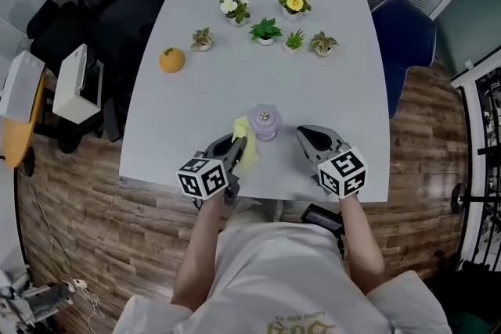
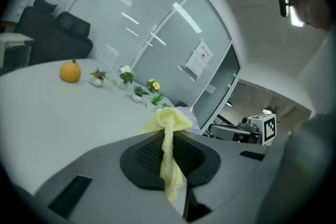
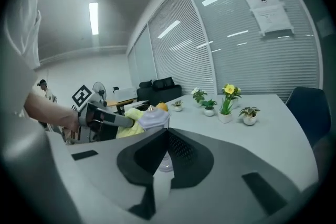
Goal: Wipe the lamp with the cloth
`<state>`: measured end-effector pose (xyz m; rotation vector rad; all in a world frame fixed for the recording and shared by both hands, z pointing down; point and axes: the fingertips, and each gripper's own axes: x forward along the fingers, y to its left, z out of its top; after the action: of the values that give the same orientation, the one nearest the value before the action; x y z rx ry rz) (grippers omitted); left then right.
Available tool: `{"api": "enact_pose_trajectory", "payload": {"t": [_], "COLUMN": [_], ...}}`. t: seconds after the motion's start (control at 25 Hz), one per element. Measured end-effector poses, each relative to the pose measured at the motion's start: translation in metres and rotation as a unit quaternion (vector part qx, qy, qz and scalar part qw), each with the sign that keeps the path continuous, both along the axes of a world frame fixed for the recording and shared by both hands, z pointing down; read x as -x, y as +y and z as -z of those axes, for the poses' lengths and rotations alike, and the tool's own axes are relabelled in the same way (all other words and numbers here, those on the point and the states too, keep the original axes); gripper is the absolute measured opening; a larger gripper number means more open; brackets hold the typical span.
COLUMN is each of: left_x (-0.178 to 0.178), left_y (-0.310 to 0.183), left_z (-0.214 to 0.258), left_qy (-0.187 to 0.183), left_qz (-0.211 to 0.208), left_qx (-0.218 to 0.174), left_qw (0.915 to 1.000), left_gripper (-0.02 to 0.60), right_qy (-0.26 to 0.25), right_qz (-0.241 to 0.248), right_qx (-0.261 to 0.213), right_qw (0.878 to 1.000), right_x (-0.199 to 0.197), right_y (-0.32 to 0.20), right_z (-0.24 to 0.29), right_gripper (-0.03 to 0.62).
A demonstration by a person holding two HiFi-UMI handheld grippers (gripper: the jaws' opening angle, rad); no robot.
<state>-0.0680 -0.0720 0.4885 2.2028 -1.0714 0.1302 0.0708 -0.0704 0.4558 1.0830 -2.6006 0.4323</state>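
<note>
The lamp [image 1: 264,121] is small, with a lilac top, and stands near the front of the white table [image 1: 337,82]. A yellow cloth [image 1: 247,146] hangs just to its left, pinched in my left gripper [image 1: 237,145]. The left gripper view shows the cloth [image 2: 169,126] running down between the closed pads, with a bunch above the tips. My right gripper [image 1: 302,134] comes at the lamp from the right. In the right gripper view the lilac top [image 3: 154,118] sits above the closed pads [image 3: 181,152] and a pale stem shows between them.
Near the table's left edge lies an orange [image 1: 171,59]. Several small potted plants [image 1: 265,30] stand in a row at the far side. A black chair [image 1: 117,0] is at the left, a blue chair [image 1: 405,39] at the right, and a white box [image 1: 74,82] beside the table.
</note>
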Motion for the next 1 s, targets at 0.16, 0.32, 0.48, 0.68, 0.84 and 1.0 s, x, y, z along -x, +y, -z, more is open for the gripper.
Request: {"api": "enact_pose_trajectory", "payload": {"t": [0.16,0.32,0.48,0.68,0.84,1.0], "left_x": [0.000,-0.005,-0.006,-0.006,-0.007,-0.008], "left_y": [0.004,0.009,0.014,0.016,0.016,0.015], "left_z": [0.050,0.093,0.103,0.100,0.099,0.099], "left_qy": [-0.040,-0.079,-0.076,-0.071,-0.068,-0.067], "left_qz": [-0.006,-0.003,0.004,0.010,0.010,0.007], "left_qx": [-0.085,-0.163,-0.177,-0.169,-0.167,-0.168], "left_qw": [0.9956,0.9834,0.9813,0.9831,0.9836,0.9836], "left_gripper": [0.025,0.025,0.025,0.024,0.023,0.023], "right_qy": [-0.084,-0.120,-0.107,-0.086,-0.067,-0.064], "right_qz": [-0.038,-0.071,-0.088,-0.096,-0.093,-0.094], "right_qx": [-0.014,-0.042,-0.058,-0.061,-0.066,-0.068], "right_qw": [0.996,0.989,0.989,0.990,0.991,0.991], "right_x": [-0.009,-0.014,-0.016,-0.021,-0.021,-0.021], "right_y": [0.006,0.014,0.021,0.023,0.025,0.024], "right_z": [0.040,0.073,0.081,0.081,0.081,0.081], "right_gripper": [0.014,0.015,0.015,0.014,0.014,0.014]}}
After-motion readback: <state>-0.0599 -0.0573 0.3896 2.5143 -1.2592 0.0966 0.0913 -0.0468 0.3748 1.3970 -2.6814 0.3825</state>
